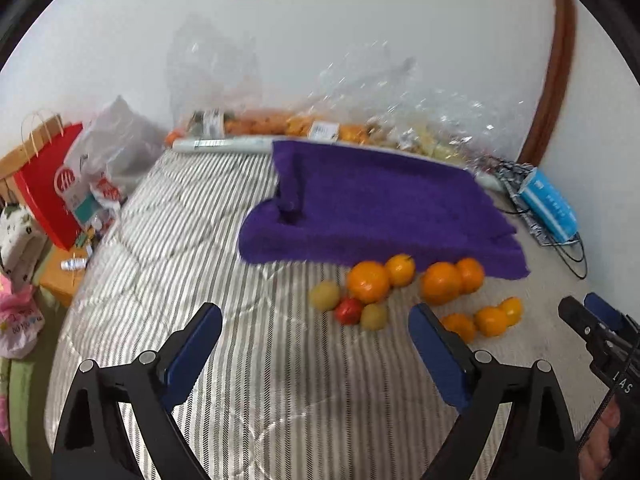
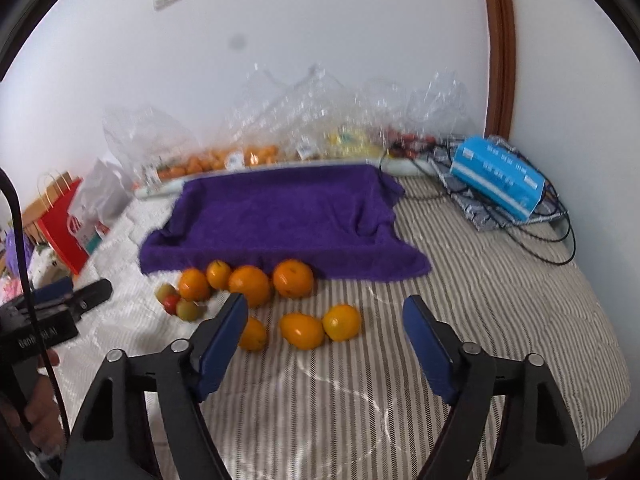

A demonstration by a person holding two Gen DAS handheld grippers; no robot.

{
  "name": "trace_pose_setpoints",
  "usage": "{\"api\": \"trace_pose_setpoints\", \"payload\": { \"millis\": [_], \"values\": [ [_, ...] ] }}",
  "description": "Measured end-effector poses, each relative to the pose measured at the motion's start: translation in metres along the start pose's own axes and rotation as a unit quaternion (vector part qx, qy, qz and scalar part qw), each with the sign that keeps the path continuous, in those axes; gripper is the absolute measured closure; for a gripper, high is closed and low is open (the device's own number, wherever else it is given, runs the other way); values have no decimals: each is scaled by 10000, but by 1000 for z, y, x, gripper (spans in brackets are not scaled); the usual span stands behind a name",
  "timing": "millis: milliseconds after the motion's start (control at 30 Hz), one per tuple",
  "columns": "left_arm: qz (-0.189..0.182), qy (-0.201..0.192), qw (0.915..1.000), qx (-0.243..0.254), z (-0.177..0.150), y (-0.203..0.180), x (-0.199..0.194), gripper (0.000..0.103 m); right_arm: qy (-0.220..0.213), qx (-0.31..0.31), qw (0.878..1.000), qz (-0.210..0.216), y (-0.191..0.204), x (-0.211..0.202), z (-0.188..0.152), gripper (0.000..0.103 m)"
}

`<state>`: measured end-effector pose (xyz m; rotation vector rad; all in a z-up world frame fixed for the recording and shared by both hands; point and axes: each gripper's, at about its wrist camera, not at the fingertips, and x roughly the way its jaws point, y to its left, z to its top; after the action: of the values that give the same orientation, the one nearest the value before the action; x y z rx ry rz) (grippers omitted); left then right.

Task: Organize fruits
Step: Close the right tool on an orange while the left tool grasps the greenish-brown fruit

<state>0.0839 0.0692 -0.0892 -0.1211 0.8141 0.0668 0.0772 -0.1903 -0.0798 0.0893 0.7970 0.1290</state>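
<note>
At the far left we see a red paper bag [image 1: 42, 188] and a white plastic bag [image 1: 106, 156] standing beside the striped bed cover [image 1: 180, 240]. Our left gripper [image 1: 316, 330] hangs above this cover with its blue pads far apart, and nothing is between them. Ahead of it, a little to the right, lie the fruits: two small greenish ones [image 1: 325, 295] with a small red one [image 1: 348, 311] touching them, then four oranges [image 1: 368, 282] in a row just at the front edge of the purple towel [image 1: 380, 208]. The towel is draped over something like a tray.

Nearer to us lie three yellow-orange fruits [image 2: 302, 331] in a loose row. Our right gripper [image 2: 326, 322] is over them, the jaws apart and holding nothing; the pads touch no fruit. One fruit is half hidden behind its left finger [image 2: 222, 344].

Behind the towel, clear plastic bags [image 2: 280, 120] with more fruit lean on the wall. At the far right, a blue box [image 2: 498, 178] lies on a wire rack [image 2: 556, 220].
</note>
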Motion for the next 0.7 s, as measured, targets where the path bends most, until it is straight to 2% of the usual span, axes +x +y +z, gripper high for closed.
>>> {"api": "trace_pose_setpoints", "payload": {
  "millis": [67, 133, 300, 400, 533, 700],
  "values": [
    [-40, 106, 9999, -31, -2, 4, 11, 10, 156, -13, 9999, -40, -4, 13, -5, 36],
    [36, 144, 9999, -14, -3, 5, 17, 13, 331, 4, 9995, -18, -8, 28, -11, 46],
    [59, 162, 9998, 54, -2, 8, 31, 14, 550, -61, 9984, -67, -17, 58, -18, 56],
    [5, 218, 9997, 73, -4, 9, 40, 14, 693, 81, 9976, 46, -24, 75, -20, 63],
    [-108, 285, 9995, 100, -5, 6, 52, 14, 836, 70, 9964, 133, -25, 89, -22, 65],
    [-319, 444, 9983, 193, -6, 2, 63, 22, 909, -59, 9957, 153, -22, 102, -21, 65]
  ]
}}
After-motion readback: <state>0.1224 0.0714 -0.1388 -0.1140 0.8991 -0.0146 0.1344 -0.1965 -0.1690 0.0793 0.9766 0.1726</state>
